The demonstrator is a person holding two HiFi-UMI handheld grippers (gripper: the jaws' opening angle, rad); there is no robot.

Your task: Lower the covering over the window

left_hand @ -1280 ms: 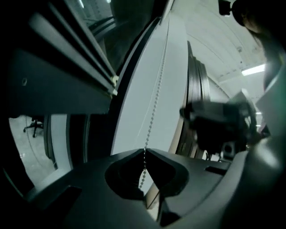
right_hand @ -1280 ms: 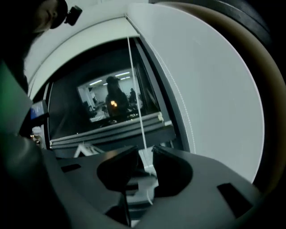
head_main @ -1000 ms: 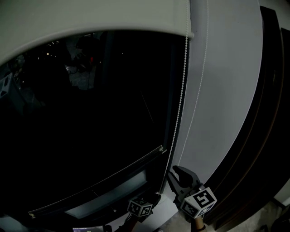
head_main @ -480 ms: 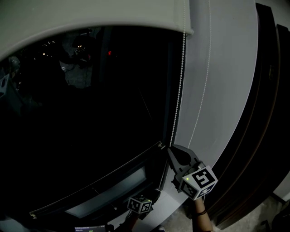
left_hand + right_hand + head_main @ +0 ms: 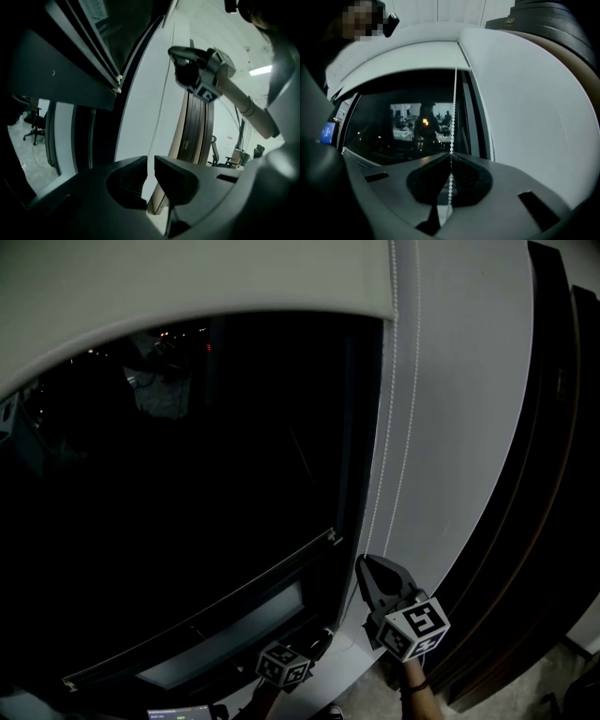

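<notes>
1. The window (image 5: 187,484) is still mostly bare, dark glass.
2. The roller blind (image 5: 187,287) covers only the top strip. Its hem sits scarcely lower than a second ago, so most of the lowering remains.
3. The right gripper (image 5: 366,566), agape a second ago, has risen and is now clamped on the bead chain (image 5: 453,117).
4. The left gripper (image 5: 151,164), lower down, is opening, and the chain runs loosely between its jaws.
5. The chain hangs at the window's right edge, and the next pull probably falls to the right gripper.

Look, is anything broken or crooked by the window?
Nothing stands out. The blind sits partway up, and the bead chain hangs straight into the right gripper, whose jaws are shut on it.
</notes>
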